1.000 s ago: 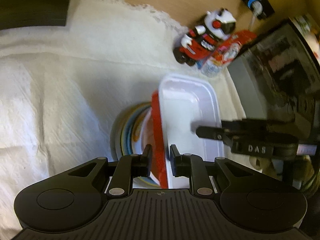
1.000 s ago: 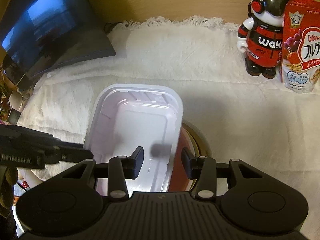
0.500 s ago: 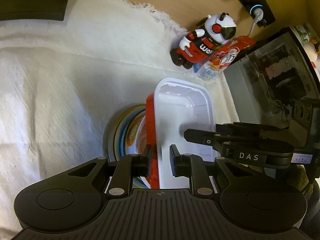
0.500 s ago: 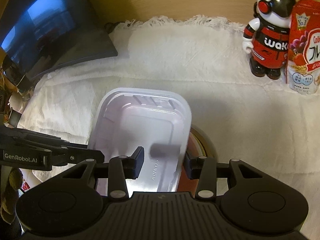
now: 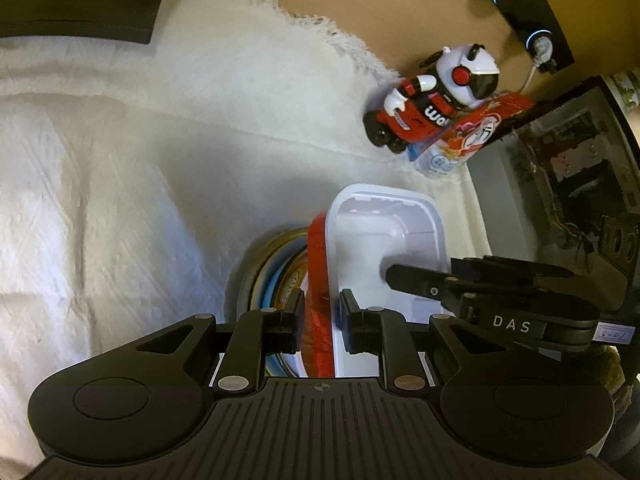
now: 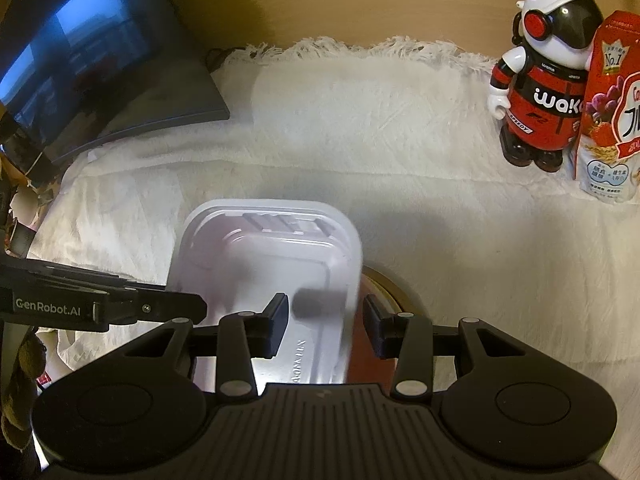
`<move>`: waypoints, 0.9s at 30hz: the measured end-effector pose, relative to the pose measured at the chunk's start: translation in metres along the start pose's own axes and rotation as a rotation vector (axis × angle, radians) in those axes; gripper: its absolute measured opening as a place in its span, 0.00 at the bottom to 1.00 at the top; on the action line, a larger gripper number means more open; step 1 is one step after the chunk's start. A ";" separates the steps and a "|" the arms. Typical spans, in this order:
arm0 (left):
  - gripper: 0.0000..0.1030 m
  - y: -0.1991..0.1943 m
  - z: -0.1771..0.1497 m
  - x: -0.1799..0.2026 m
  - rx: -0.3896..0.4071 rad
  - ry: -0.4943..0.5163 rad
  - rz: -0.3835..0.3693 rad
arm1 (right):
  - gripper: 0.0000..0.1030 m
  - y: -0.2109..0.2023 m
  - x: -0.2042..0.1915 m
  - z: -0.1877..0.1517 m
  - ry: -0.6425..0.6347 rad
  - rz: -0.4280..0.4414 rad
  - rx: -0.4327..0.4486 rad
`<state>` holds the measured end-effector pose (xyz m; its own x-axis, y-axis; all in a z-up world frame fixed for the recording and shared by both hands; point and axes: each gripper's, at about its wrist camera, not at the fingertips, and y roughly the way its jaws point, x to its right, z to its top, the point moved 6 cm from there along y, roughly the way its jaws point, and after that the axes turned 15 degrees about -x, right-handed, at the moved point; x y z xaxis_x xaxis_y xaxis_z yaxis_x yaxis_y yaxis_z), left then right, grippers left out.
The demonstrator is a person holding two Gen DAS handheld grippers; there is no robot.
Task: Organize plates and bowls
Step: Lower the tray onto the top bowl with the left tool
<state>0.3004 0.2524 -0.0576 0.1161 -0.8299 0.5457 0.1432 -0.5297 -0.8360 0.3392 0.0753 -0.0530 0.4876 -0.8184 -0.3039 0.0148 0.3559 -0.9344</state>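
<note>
The left gripper (image 5: 319, 312) pinched the red-sided wall of the white tray (image 5: 384, 248) — held above stacked plates (image 5: 272, 276). The right gripper (image 6: 325, 322) stood wide open, astride the tray's other wall — gripping nothing.

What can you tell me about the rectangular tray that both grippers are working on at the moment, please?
The tray is a shallow rectangular container of thin, glossy plastic, white inside with a red outer wall, rounded corners, a flat rim and ribbed moulding at its far end. It is empty and sits slightly tilted over a round stack of plates on the white cloth. The left gripper pinches one long wall; the right gripper straddles the opposite wall, open.
</note>
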 end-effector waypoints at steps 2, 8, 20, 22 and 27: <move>0.20 0.001 0.001 -0.001 -0.001 -0.004 0.001 | 0.40 0.001 0.001 0.001 -0.003 0.006 -0.006; 0.20 0.002 0.003 -0.004 -0.006 -0.019 0.008 | 0.40 0.005 -0.001 0.005 -0.005 0.009 -0.009; 0.20 -0.002 0.000 0.003 -0.005 0.001 -0.006 | 0.40 0.002 -0.004 0.000 0.003 0.016 0.009; 0.20 -0.003 0.002 0.004 -0.002 0.006 -0.013 | 0.40 -0.004 -0.005 -0.003 0.015 0.006 0.031; 0.20 0.004 0.006 0.009 -0.028 0.048 -0.045 | 0.40 -0.016 -0.002 -0.009 0.117 -0.008 0.083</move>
<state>0.3084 0.2442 -0.0559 0.0630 -0.8123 0.5798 0.1195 -0.5707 -0.8124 0.3302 0.0674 -0.0387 0.3823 -0.8665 -0.3210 0.0924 0.3814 -0.9198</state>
